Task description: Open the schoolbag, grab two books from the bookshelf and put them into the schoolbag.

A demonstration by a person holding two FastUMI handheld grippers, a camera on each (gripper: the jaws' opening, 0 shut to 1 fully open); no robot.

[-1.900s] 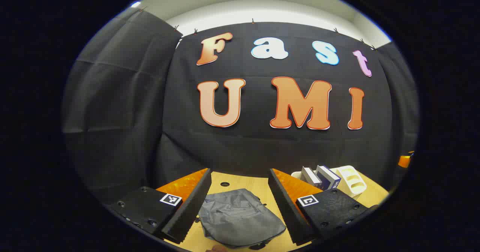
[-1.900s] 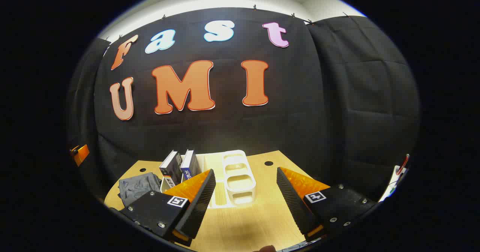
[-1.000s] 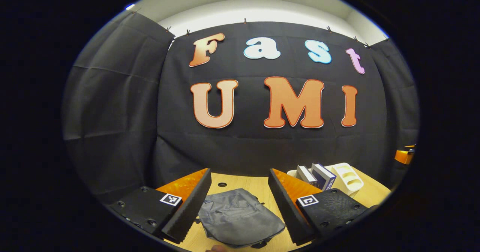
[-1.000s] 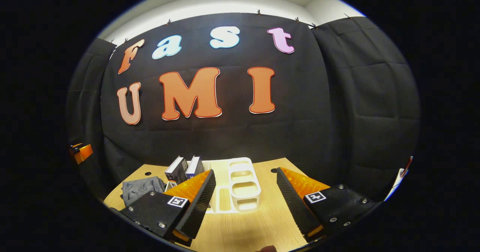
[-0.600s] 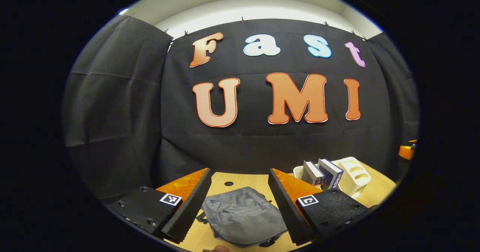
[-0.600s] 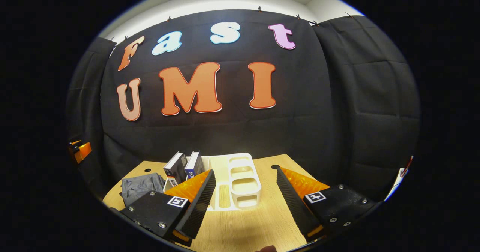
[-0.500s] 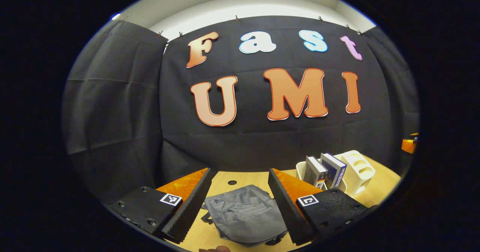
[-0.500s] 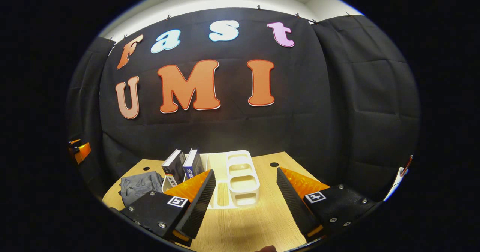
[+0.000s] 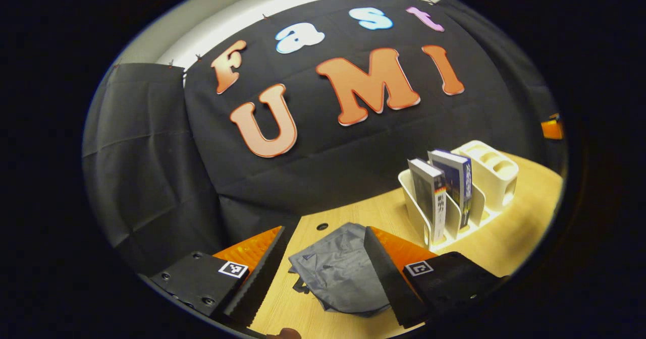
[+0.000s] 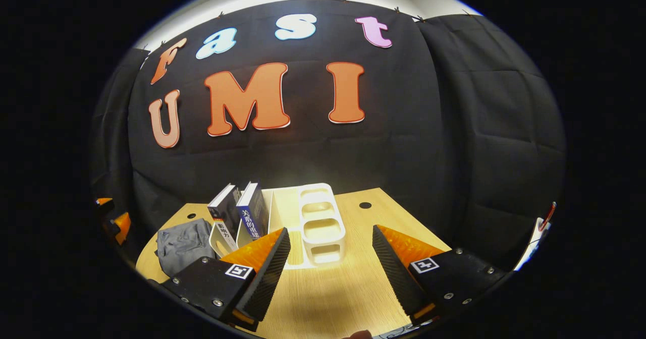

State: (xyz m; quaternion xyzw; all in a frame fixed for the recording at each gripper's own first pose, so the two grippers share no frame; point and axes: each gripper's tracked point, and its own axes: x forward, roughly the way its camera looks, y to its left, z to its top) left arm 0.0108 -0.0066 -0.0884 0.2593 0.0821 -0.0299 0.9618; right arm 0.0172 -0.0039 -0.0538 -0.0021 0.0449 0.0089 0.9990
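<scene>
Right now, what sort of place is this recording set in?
Probably a staged recording booth, not a real room: black cloth wall hung behind a wooden table, on which only task props sit: a grey schoolbag and a white bookshelf holding two books.

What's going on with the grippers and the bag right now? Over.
Left gripper open, above the schoolbag. Right gripper open, empty. Two books upright in the bookshelf. Nothing blocking.

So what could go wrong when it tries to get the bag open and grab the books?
The schoolbag lies limp and flat on the table, so it may slide or bunch instead of opening. The two books lean side by side in the white bookshelf; pulling one might drag the other or tip the shelf.
</scene>
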